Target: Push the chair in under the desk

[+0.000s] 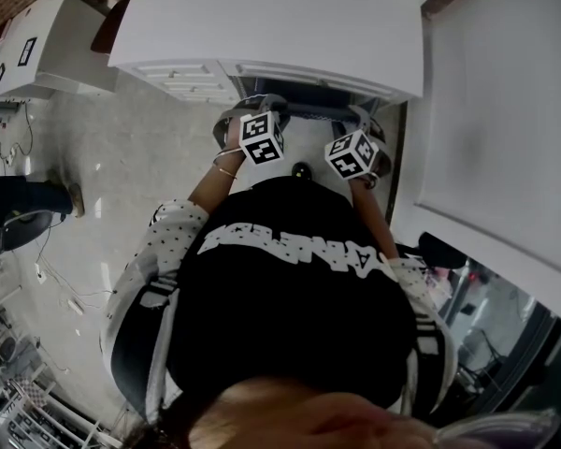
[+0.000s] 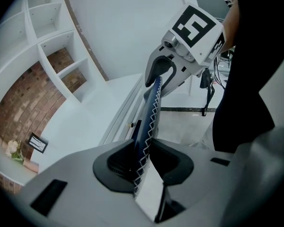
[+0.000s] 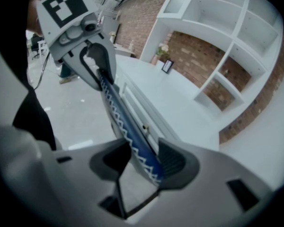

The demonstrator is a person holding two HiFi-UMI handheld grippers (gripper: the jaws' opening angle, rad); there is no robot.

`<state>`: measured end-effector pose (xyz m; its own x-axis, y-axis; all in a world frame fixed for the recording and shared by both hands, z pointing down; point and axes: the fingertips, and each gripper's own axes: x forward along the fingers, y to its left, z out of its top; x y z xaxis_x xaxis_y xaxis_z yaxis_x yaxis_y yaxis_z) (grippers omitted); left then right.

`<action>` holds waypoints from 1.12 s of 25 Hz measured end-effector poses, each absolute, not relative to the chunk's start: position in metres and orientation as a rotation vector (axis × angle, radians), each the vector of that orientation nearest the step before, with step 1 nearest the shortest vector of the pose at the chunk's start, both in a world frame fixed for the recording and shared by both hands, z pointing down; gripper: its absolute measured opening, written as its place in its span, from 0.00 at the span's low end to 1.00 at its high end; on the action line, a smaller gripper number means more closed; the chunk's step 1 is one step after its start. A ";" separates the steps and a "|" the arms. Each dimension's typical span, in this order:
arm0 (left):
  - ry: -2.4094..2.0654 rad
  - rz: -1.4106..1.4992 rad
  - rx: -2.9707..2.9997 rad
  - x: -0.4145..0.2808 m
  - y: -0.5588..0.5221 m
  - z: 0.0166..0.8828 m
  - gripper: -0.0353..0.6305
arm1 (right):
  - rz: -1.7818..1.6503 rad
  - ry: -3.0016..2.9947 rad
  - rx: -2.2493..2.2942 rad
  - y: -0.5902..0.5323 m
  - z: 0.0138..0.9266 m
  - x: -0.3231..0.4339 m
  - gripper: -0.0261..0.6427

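Observation:
The chair's back [image 1: 304,108] is a dark blue edge with white zigzag stitching, close against the front of the white desk [image 1: 262,26]. My left gripper [image 1: 251,115] holds its left end and my right gripper [image 1: 366,131] its right end. In the left gripper view the stitched edge [image 2: 149,117] runs up from between my left gripper's [image 2: 144,162] pads to the right gripper [image 2: 157,77]. The right gripper view shows the same edge [image 3: 118,117] clamped in my right gripper [image 3: 142,162], with the left gripper [image 3: 97,63] at its far end.
Drawers [image 1: 182,78] sit under the desk's left part. A white wall panel [image 1: 505,110] stands close on the right. White shelves with a brick back [image 3: 217,46] and a small picture frame [image 3: 167,66] are behind the desk. A dark office chair [image 1: 19,218] and floor cables [image 1: 56,279] lie left.

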<state>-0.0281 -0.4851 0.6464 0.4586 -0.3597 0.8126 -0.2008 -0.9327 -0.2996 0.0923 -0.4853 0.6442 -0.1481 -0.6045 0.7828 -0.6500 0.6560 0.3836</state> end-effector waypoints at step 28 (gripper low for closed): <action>0.513 -1.478 -2.559 -0.037 -0.500 0.649 0.26 | 0.085 -1.846 0.978 -0.495 0.647 0.083 0.33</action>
<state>-0.0368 -0.4996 0.6487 0.4586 -0.3600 0.8125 -0.2206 -0.9318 -0.2883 0.0825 -0.4950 0.6472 -0.1690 -0.5829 0.7948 -0.6533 0.6701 0.3524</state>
